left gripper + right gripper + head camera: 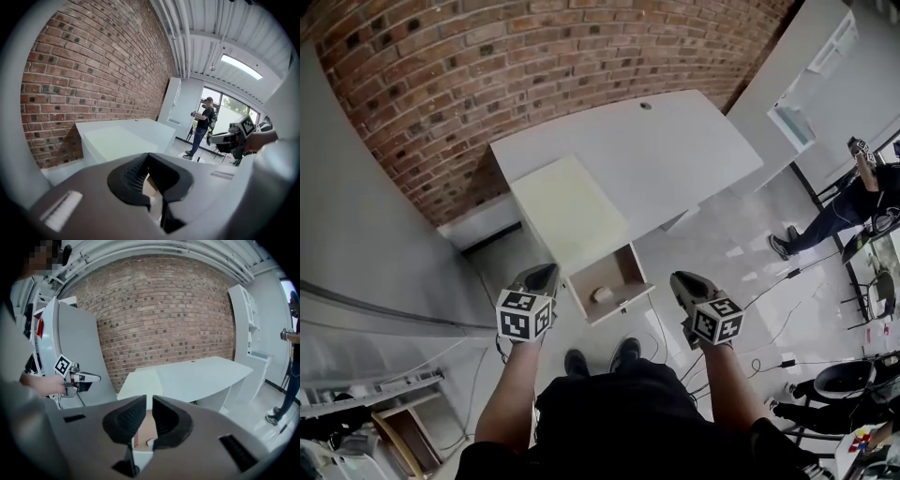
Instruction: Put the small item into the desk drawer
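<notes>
The white desk (666, 150) stands against the brick wall, with a pale drawer unit (567, 211) in front of it. Its open drawer (623, 298) holds a small whitish item (602, 293) on the brown bottom. My left gripper (544, 274) hovers left of the drawer with its tips together and nothing in them (148, 157). To the right of the drawer, my right gripper (682, 281) has a narrow slit between its pads (148, 401) and is empty. Through that slit I see the item (150, 442) lying in the drawer.
A person (853, 202) stands at the far right beside a white shelf unit (797, 94). Cables (769, 328) run over the grey floor by my feet. A grey panel (366, 234) rises on the left.
</notes>
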### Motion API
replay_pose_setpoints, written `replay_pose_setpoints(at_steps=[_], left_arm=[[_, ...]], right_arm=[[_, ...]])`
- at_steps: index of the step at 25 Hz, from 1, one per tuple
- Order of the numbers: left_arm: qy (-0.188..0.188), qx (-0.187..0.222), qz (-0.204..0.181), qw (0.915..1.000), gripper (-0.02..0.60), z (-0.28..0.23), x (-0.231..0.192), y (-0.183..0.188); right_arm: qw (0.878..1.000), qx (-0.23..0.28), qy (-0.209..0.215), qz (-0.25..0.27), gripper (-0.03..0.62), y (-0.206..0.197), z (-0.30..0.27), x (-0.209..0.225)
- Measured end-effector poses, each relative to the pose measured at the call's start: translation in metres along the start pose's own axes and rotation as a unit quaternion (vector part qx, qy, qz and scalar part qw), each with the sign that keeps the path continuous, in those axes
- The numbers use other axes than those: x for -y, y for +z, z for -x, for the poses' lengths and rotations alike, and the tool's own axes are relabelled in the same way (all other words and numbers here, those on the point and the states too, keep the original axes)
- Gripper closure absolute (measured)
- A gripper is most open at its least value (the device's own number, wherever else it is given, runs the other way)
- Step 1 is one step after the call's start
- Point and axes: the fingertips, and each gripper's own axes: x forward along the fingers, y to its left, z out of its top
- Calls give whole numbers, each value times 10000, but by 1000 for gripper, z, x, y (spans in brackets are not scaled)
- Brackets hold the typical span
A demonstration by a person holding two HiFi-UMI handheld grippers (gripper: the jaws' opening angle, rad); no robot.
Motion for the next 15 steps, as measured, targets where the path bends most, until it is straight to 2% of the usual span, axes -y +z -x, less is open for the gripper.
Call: replay_pose_setpoints(at_steps=[7, 15], left_arm=[[59, 92, -231, 9997, 571, -12, 20, 30], [182, 253, -358, 9989, 571, -32, 71, 65]], right_arm=[[9980, 622, 1, 93, 569, 34, 25, 22], [9900, 1315, 513, 22, 580, 71, 57, 59]])
